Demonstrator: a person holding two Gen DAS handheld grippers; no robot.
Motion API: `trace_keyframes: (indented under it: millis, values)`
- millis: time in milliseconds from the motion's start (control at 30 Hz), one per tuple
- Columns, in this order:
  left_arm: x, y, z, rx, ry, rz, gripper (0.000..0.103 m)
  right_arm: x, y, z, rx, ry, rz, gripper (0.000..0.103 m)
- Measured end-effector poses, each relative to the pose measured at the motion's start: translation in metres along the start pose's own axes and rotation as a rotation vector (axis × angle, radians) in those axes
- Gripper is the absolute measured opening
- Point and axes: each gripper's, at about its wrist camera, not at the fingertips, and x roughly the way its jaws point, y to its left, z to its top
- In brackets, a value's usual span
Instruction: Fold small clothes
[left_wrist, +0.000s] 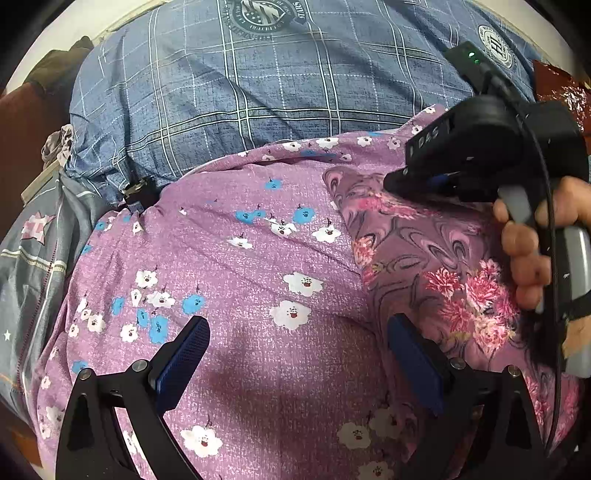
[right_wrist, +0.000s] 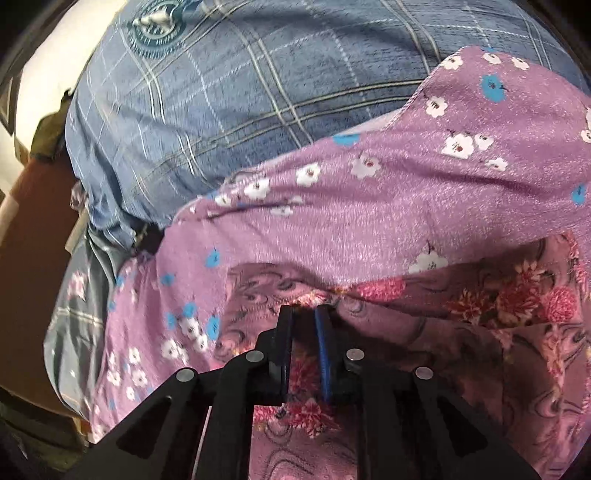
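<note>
A purple garment with white and blue flowers (left_wrist: 240, 266) lies spread on the bed. A mauve cloth with red-pink flowers and swirls (left_wrist: 424, 254) lies over its right side. My left gripper (left_wrist: 295, 328) is open just above the purple garment and holds nothing. My right gripper (left_wrist: 395, 182) shows in the left wrist view with its tip down on the mauve cloth. In the right wrist view the right gripper (right_wrist: 304, 312) is shut on a pinched fold of the mauve cloth (right_wrist: 480, 295), with the purple garment (right_wrist: 369, 214) behind it.
A blue plaid pillow (left_wrist: 258, 85) with round crests lies beyond the clothes, also in the right wrist view (right_wrist: 221, 92). A grey star-print sheet (left_wrist: 33, 236) covers the bed at the left. A brown headboard (left_wrist: 22, 122) stands at the far left.
</note>
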Motion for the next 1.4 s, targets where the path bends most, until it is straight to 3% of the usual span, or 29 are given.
trace_keyframes:
  millis: [167,467,667,833,967,1033,1100,1267,1333,1400]
  values:
    - [-0.003,0.01,0.004,-0.032,0.001,-0.025,0.097,-0.034,-0.002,-0.008,-0.018,-0.027,-0.002,0.018]
    - [-0.005,0.019,0.005,-0.064,-0.014,-0.004,0.097,-0.132,-0.019,-0.062,-0.063,-0.068,0.037,0.021]
    - [-0.003,0.002,0.002,-0.006,-0.002,0.012,0.097,-0.147,-0.028,-0.124,-0.061,0.027,0.117,0.021]
    - [-0.001,-0.001,-0.002,0.028,0.007,0.044,0.097,-0.125,-0.037,-0.152,-0.067,0.152,0.036,0.017]
    - [-0.002,0.008,-0.001,-0.002,0.013,0.023,0.097,-0.148,-0.036,-0.144,-0.091,0.048,0.017,0.022]
    - [-0.009,0.017,0.002,-0.039,-0.016,-0.005,0.097,-0.163,-0.048,-0.134,-0.035,-0.037,0.003,0.042]
    - [-0.013,0.023,0.003,-0.071,-0.042,-0.037,0.097,-0.172,-0.067,-0.128,0.041,-0.101,0.022,0.054]
    - [-0.011,0.028,0.005,-0.108,-0.023,-0.112,0.097,-0.175,-0.099,-0.123,0.142,-0.147,0.009,0.055]
    - [-0.01,0.026,0.005,-0.107,-0.022,-0.121,0.097,-0.176,-0.097,-0.121,0.125,-0.159,0.035,0.055]
    - [-0.007,0.02,0.005,-0.089,-0.014,-0.116,0.097,-0.172,-0.086,-0.123,0.074,-0.161,-0.002,0.052]
